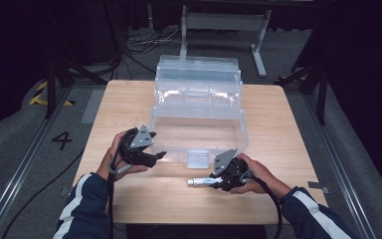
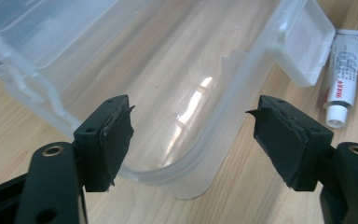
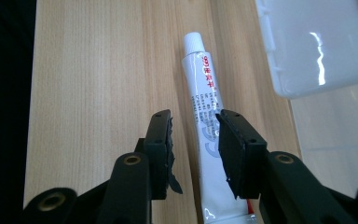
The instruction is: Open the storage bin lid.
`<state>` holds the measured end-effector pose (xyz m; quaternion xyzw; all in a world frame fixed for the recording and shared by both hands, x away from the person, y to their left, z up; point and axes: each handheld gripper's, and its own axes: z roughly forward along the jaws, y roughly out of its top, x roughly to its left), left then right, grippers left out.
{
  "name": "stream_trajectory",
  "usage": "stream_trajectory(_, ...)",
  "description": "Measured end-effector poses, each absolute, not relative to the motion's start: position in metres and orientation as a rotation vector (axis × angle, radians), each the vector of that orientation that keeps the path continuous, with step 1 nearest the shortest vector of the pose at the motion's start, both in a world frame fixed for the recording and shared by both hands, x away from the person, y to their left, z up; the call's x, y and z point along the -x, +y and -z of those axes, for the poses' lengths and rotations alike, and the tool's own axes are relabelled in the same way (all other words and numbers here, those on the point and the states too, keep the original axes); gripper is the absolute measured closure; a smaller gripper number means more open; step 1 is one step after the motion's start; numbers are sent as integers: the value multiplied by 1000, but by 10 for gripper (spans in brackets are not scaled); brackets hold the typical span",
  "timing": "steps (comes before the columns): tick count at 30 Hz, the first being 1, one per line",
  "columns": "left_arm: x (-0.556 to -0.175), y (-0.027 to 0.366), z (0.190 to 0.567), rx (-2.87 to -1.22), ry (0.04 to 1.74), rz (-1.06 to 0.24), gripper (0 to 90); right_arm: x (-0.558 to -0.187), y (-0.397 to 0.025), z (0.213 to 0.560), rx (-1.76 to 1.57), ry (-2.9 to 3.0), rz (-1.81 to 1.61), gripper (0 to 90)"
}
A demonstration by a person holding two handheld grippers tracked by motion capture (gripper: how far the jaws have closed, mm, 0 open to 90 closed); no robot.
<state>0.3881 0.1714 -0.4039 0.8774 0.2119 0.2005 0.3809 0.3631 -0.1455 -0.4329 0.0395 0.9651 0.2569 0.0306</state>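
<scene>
The right gripper (image 3: 195, 133) straddles a white tube (image 3: 204, 109) lying at the frame's centre, jaws narrowed beside it, contact unclear; squeeze mid-body, then lift level. The left gripper (image 2: 193, 116), jaws wide, faces the clear box (image 2: 177, 70) rim. The tube's red and grey print is unreadable.

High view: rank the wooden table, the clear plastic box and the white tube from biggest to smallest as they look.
1. wooden table
2. clear plastic box
3. white tube, lying between the right hand-held gripper's jaws
</scene>
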Motion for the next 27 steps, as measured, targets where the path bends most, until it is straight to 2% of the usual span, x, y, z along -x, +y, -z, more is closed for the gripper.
stream_trajectory(10,-372,192,408,-2241,591,-525,219,-369,-133,441,-137,3008,-663,600)
stream_trajectory(17,-364,211,425,-2291,649,-503,205,-374,-125,444,-136,3035,-577,599)
stream_trajectory(21,-362,219,442,-2345,677,-480,206,-376,-120,447,-123,3062,-512,596)
stream_trajectory(27,-361,224,469,-2405,700,-371,208,-377,-114,451,-122,3076,-484,613)
